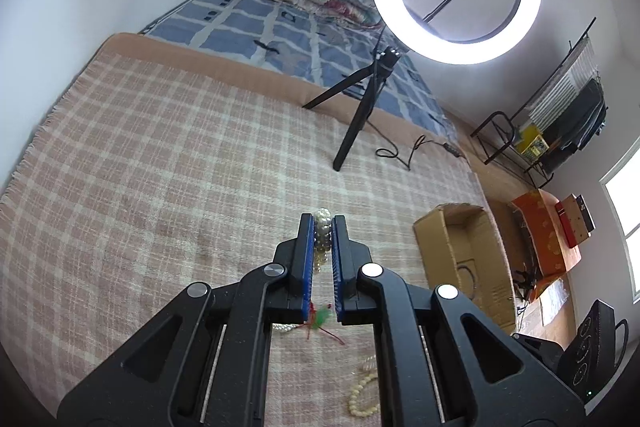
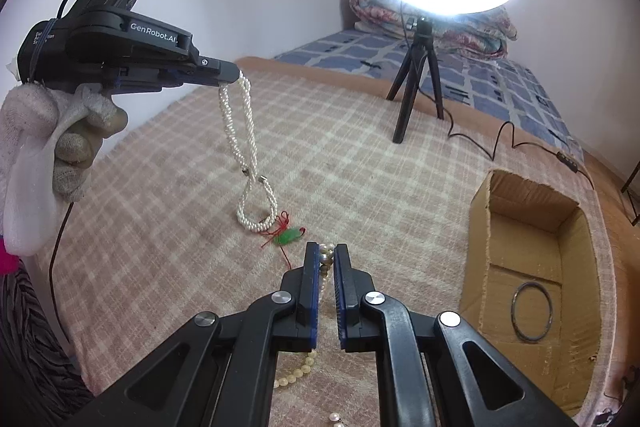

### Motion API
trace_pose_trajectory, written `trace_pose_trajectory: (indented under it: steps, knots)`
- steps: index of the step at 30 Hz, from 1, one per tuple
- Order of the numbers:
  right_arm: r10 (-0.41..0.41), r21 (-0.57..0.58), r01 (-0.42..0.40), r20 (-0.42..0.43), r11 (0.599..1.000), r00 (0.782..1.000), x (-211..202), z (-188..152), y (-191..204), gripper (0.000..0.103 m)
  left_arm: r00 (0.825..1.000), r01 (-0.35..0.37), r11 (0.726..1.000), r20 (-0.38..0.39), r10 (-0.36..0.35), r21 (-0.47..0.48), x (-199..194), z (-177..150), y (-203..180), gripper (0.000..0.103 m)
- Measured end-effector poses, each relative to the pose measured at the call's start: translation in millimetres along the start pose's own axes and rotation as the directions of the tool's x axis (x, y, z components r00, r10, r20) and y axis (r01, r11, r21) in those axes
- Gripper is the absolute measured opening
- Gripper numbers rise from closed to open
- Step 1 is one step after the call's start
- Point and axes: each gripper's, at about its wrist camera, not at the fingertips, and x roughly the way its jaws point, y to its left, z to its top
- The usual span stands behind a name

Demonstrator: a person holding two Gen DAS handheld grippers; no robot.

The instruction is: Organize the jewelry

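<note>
In the left wrist view my left gripper is shut on a white pearl strand. The right wrist view shows the same gripper at upper left, with the pearl necklace hanging from it; its lower loop reaches the plaid blanket. My right gripper is shut on another small pearl strand. A green pendant on red cord lies by the hanging loop. A cream bead bracelet lies under the right gripper.
An open cardboard box sits on the right with a dark bangle inside. A ring light on a tripod stands at the back, its cable trailing right. A gloved hand holds the left gripper.
</note>
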Motion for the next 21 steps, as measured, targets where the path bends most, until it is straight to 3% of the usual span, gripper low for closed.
trace_pose_trajectory:
  steps: [14,21]
  knots:
    - [-0.043,0.050,0.036,0.130,0.998,0.991,-67,8,-10,0.004,0.996,0.072,0.996,0.056,-0.075,0.045,-48,1,-44,0.006]
    - [-0.080,0.078,0.069,0.152,0.995,0.985,-90,1,-24,0.004,0.992,0.114,0.991,0.054,-0.118,0.076,-55,-2,-71,0.006]
